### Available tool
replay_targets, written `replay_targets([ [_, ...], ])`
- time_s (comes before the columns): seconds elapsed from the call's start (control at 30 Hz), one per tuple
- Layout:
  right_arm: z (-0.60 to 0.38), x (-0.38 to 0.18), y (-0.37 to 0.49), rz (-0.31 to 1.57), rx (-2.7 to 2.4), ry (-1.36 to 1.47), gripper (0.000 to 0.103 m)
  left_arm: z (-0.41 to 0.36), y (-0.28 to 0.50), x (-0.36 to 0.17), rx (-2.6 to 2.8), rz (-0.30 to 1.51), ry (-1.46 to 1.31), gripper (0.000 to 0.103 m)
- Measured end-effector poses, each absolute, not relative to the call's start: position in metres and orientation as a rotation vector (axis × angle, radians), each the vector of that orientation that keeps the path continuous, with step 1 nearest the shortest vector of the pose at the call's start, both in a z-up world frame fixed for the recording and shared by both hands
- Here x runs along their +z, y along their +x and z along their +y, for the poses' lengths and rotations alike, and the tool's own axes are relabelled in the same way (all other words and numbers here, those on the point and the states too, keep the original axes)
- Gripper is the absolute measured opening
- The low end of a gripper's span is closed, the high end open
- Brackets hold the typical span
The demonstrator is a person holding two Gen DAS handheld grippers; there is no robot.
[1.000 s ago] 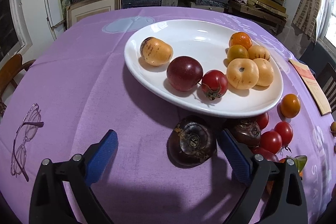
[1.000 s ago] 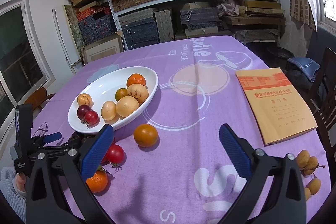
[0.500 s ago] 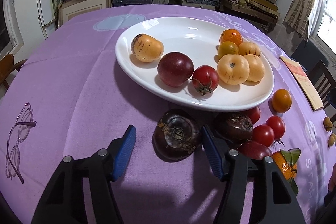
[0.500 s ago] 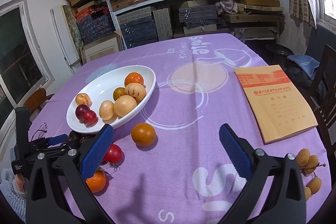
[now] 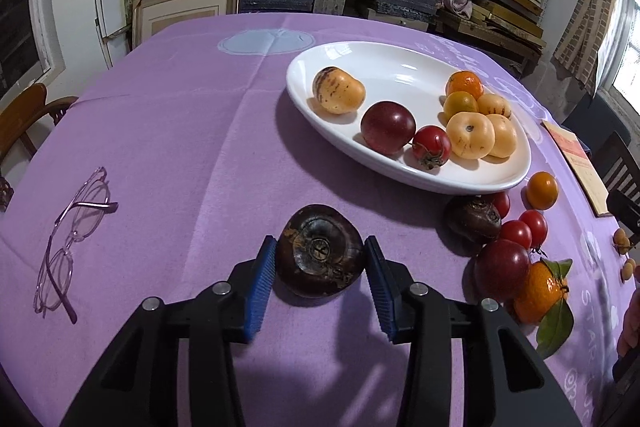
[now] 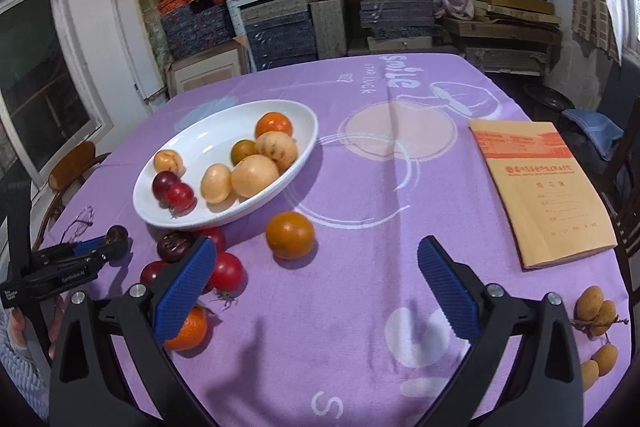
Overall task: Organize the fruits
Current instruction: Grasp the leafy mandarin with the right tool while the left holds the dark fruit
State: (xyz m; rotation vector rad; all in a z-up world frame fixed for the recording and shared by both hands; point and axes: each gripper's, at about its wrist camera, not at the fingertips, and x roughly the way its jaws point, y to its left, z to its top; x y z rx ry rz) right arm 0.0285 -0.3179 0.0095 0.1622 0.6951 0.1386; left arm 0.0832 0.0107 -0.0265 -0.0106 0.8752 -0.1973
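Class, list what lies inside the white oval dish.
Inside the white oval dish: four pale yellow fruits, a dark purple plum, a red tomato and two orange citrus fruits. Anything beneath the clustered fruits is hidden.

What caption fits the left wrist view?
Left hand-held gripper closing around a dark mangosteen on the purple tablecloth, before the white fruit plate.
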Motion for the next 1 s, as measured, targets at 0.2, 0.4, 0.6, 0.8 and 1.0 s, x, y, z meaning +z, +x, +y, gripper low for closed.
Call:
replay_targets([
  [0.2, -0.247, 0.009, 0.002, 0.678, 0.327, -0.126, 0.099, 0.018, 0.073, -0.027, -0.208, 0.869, -0.031, 0.045],
  [0.4, -0.213, -0.007, -0.005, 0.732, 0.385, -0.223, 0.099, 0.014, 0.072, -0.029, -0.217, 0.880, -0.020, 0.045],
  [0.6, -0.215, -0.018, 0.001, 0.776, 0.392, -0.192, 0.086, 0.012, 0.072, -0.029, -0.222, 0.879, -0.016, 0.045],
  [0.8, -0.215, -0.026, 0.009, 0.833, 0.409, -0.168, 0.071, 0.013, 0.071, -0.028, -0.226, 0.879, -0.018, 0.045],
  [1.0, -0.213, -0.028, 0.010, 0.839, 0.425, -0.154, 0.055, 0.010, 0.070, -0.027, -0.229, 0.876, -0.010, 0.045],
])
